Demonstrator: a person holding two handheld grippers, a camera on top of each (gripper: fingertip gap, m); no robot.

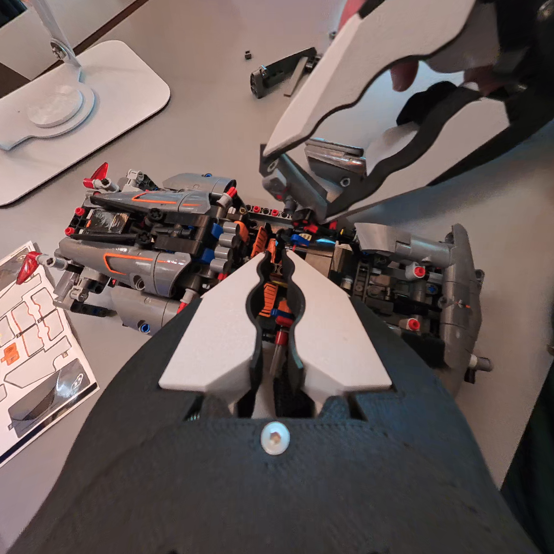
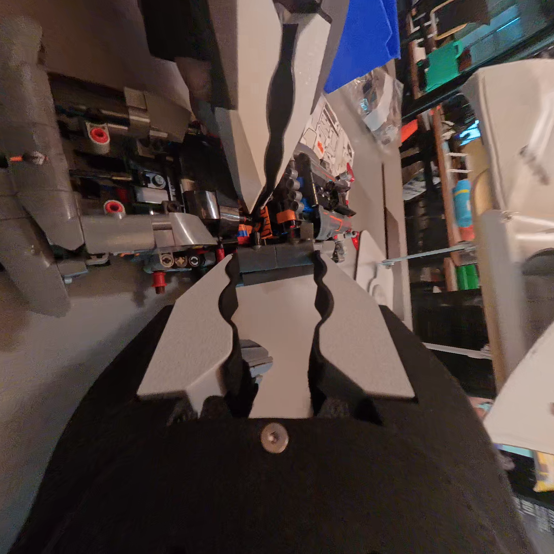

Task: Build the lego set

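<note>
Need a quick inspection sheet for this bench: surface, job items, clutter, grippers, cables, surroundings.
Surface: grey table, mostly bare.
Job's things: part-built grey lego car lying across the table; grey panel piece held at its far side; loose dark piece farther back.
Clutter: sticker sheet at the left edge; white stand base.
Grippers: left gripper shut over the car's middle; right gripper shut on grey panel piece.
Cables: nothing seen.
Surroundings: crowded shelves, blue sheet.
</note>
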